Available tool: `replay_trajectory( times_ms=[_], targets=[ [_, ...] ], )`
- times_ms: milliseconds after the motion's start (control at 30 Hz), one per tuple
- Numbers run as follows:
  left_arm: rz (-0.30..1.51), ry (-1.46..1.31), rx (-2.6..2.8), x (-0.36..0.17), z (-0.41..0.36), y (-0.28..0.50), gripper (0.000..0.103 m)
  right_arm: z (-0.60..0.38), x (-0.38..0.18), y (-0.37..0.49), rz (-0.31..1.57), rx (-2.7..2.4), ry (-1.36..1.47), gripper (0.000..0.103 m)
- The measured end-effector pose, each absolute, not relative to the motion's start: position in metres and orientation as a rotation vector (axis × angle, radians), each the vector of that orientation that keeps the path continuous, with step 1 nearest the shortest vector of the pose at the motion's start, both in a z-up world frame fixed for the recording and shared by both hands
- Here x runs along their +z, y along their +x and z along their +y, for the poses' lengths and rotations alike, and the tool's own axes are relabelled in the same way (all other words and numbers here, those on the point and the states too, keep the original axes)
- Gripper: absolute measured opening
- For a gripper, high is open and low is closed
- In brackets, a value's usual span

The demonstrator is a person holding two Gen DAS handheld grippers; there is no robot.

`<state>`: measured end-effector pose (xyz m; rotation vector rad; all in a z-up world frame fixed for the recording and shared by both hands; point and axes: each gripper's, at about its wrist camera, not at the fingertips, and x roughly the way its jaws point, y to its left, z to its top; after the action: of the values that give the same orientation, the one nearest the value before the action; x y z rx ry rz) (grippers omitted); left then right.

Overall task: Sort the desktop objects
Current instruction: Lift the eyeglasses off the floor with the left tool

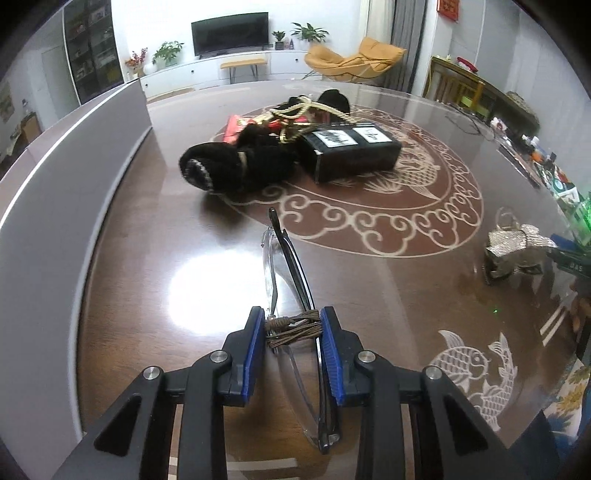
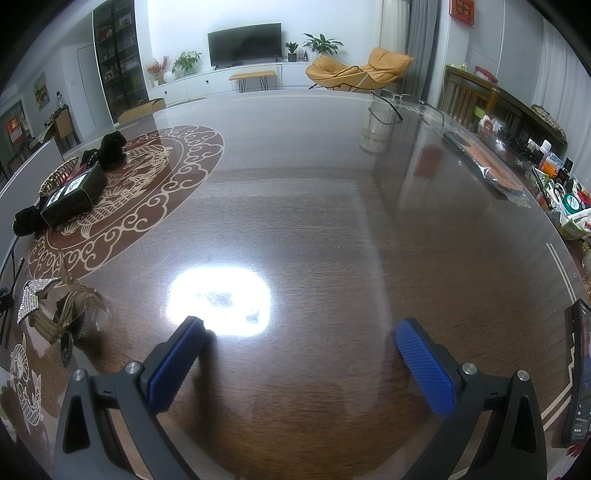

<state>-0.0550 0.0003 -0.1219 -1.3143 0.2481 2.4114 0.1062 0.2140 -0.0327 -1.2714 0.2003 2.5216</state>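
1. The left tool is clamped on folded glasses and a brown cord bundle; its blue pads press both from either side, above the bench.
2. The glasses have clear lenses and thin dark arms; they run lengthwise between the pads, one end pointing towards the room, the other back under the tool; the cord is wound in several loops across the frame.
3. The right tool has its blue pads wide apart with nothing between them, over a bare, glossy stretch of the bench.
4. Further off lie a black box with white labels, a black fuzzy item touching it, gold chain and something red, all in one heap on a round scroll pattern.
5. A glittering silver clip lies near the right edge in the left view; a second pair of glasses sits at the far edge in the right view, and a phone lies at the near right edge.
6. The bench is dark wood under glass, with a bright lamp glare and inlaid fish; behind it are a TV, potted plants, a white cabinet and an orange chair.
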Motion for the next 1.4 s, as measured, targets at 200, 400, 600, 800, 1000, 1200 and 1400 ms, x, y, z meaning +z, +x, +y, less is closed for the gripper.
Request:
replay_trajectory(
  times_ms=[200,400,600,800,1000,1200,1400],
  targets=[
    [0.231,-1.310,2.405,-0.119,0.003,-0.041,0.031,0.214,-0.033,0.106,0.200,2.522,-1.271,0.103],
    [0.215,-1.312,2.411,-0.119,-0.001,-0.044,0.031,0.214,-0.033,0.106,0.200,2.522,-1.271,0.103],
    [0.220,-1.305,2.409,-0.116,0.000,-0.044,0.031,0.214,-0.033,0.106,0.200,2.522,-1.271,0.103],
    [0.231,-1.296,2.405,-0.116,0.003,-0.042,0.031,0.214,-0.033,0.106,0.200,2.522,-1.272,0.103],
    [0.228,-1.293,2.406,-0.115,0.003,-0.041,0.031,0.214,-0.033,0.106,0.200,2.522,-1.272,0.103],
    [0.212,-1.277,2.416,-0.106,-0.002,-0.040,0.031,0.215,-0.032,0.107,0.202,2.535,-1.283,0.103],
    [0.154,-1.238,2.436,-0.088,-0.019,-0.037,0.031,0.221,0.001,0.124,0.337,2.895,-1.362,0.102]
  ],
)
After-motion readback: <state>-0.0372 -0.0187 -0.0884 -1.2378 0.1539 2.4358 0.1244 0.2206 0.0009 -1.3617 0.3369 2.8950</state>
